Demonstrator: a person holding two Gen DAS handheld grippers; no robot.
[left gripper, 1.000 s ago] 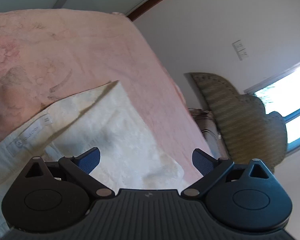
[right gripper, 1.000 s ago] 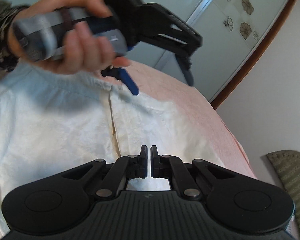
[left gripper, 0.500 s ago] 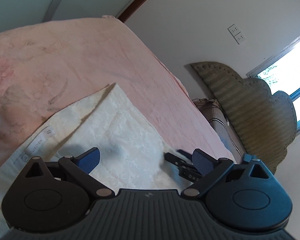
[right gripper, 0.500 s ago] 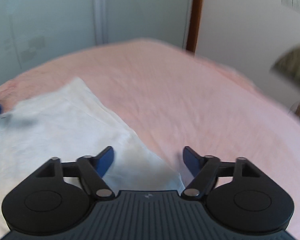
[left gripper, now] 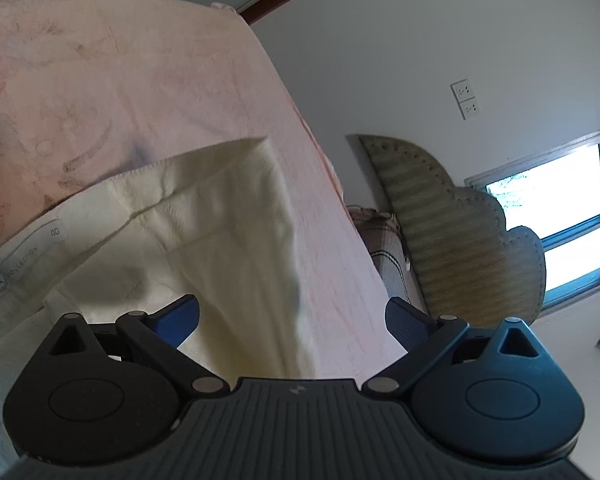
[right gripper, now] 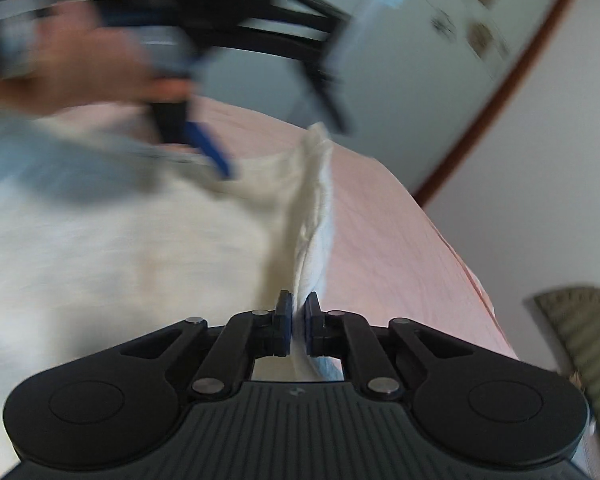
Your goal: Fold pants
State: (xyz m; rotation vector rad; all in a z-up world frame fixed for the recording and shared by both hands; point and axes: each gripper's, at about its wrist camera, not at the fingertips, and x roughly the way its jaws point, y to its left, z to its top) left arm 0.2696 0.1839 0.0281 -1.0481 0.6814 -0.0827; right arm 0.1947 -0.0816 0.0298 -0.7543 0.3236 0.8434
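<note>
Half a second ago the right gripper [right gripper: 297, 322] stood spread over the flat cloth; now it is pinched together on the edge of the cream pants [right gripper: 140, 248], lifting a ridge of fabric, so a fold looks underway. The left gripper [left gripper: 292, 318] hovers wide apart above the labelled waistband [left gripper: 32, 252]. The pants lie on the pink bedspread [left gripper: 140, 92], long axis running away from the right wrist camera toward the far waistband.

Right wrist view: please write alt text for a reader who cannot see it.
The right tool is shut on a raised fold of the cream pants, which lie on a pink bedspread. The blurred left tool, held in a hand, hovers above the pants.
</note>
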